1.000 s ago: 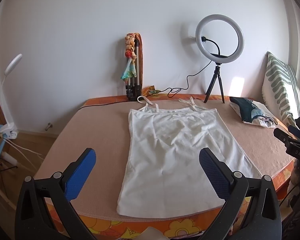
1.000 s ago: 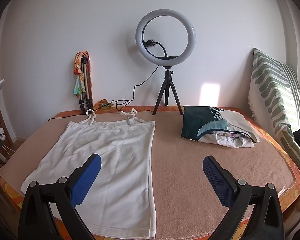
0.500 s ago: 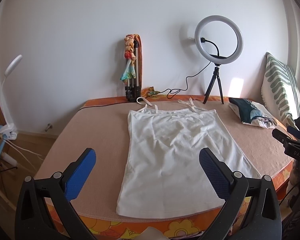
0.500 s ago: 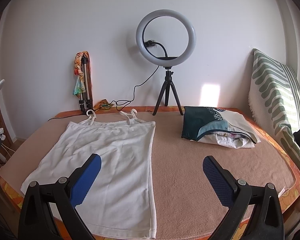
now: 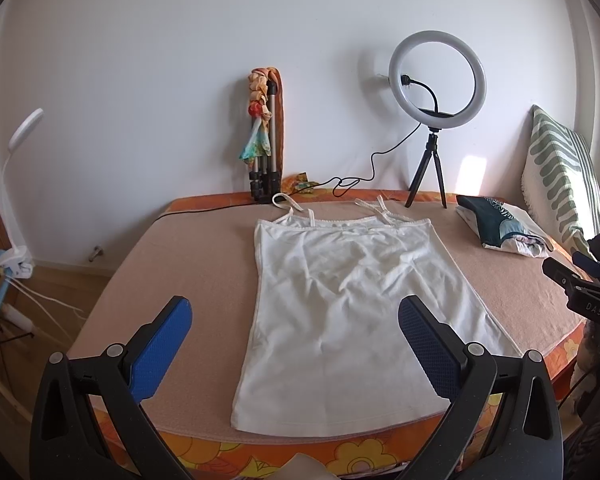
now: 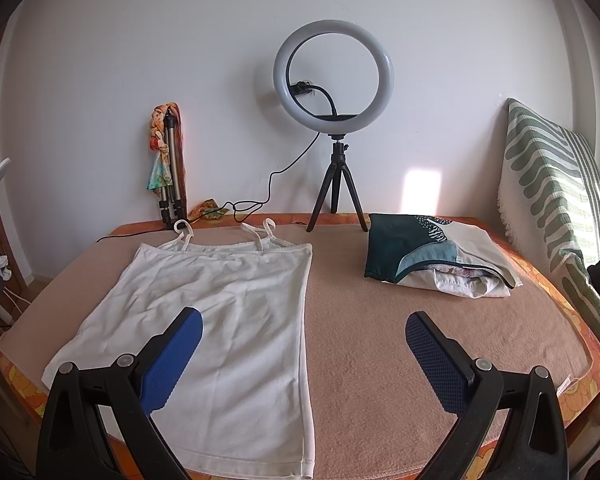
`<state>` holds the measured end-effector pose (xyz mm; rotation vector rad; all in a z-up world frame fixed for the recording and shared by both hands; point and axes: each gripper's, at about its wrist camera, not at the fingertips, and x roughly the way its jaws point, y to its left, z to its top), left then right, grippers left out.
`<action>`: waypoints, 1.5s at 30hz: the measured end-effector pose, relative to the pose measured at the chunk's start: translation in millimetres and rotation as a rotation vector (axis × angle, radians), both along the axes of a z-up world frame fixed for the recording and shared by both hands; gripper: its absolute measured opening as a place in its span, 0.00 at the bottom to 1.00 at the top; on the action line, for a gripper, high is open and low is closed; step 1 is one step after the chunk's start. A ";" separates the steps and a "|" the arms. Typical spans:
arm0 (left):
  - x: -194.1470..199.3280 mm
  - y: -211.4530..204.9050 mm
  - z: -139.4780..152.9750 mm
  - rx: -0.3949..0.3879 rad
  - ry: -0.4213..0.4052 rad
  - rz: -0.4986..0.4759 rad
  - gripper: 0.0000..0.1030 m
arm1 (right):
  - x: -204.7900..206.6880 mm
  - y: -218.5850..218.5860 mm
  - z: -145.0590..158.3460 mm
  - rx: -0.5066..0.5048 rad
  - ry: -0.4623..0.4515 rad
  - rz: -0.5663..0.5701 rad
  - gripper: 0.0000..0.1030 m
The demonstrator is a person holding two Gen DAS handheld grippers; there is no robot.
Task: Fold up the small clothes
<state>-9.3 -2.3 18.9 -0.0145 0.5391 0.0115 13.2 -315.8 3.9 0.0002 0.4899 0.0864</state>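
Note:
A white strappy camisole [image 5: 340, 300] lies flat and unfolded on the tan bed cover, straps toward the wall, hem at the near edge. It also shows in the right wrist view [image 6: 220, 320]. My left gripper [image 5: 296, 316] is open and empty, hovering above the near edge over the top's lower half. My right gripper [image 6: 304, 332] is open and empty, hovering above the top's right edge. The right gripper also shows at the right rim of the left wrist view [image 5: 580, 280].
A stack of folded clothes [image 6: 432, 260] lies at the back right. A ring light on a tripod [image 6: 334, 120] and a folded tripod with scarves [image 6: 168, 168] stand against the wall. A striped pillow [image 6: 556, 200] leans at the right. A clip lamp [image 5: 18, 200] stands left of the bed.
Both views shift only slightly; the left gripper has drifted a little. The camisole lies as before and both grippers stay open.

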 end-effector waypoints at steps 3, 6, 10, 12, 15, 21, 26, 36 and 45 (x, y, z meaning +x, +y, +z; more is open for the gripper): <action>-0.6 -0.1 -0.3 0.000 0.000 0.000 1.00 | -0.1 -0.1 -0.2 0.001 0.000 0.000 1.00; -1.7 -0.7 0.0 0.000 -0.001 0.000 1.00 | -0.4 -0.1 -0.4 0.001 -0.001 0.000 1.00; -1.3 -0.6 -0.1 -0.005 0.002 -0.003 1.00 | 0.0 0.3 -0.3 0.000 -0.002 0.000 1.00; -1.9 -1.4 -0.5 -0.006 0.004 -0.004 1.00 | -0.5 0.1 -0.6 -0.001 -0.001 0.000 1.00; -1.4 -0.8 -2.2 -0.005 0.007 -0.005 1.00 | -0.8 -0.3 -0.9 0.000 -0.002 0.000 1.00; -1.1 -0.6 -2.4 -0.006 0.008 -0.007 1.00 | 0.1 1.0 -0.6 -0.001 -0.004 0.003 1.00; 0.3 4.7 -5.8 -0.009 0.020 -0.003 1.00 | 2.8 3.9 -0.2 -0.003 -0.006 0.012 1.00; 14.4 31.3 -24.9 -0.002 0.083 -0.004 1.00 | 14.5 21.3 1.0 0.002 0.000 0.052 1.00; 30.1 65.0 -70.0 -0.086 0.247 -0.054 0.86 | 49.6 69.3 3.7 0.041 0.072 0.213 0.97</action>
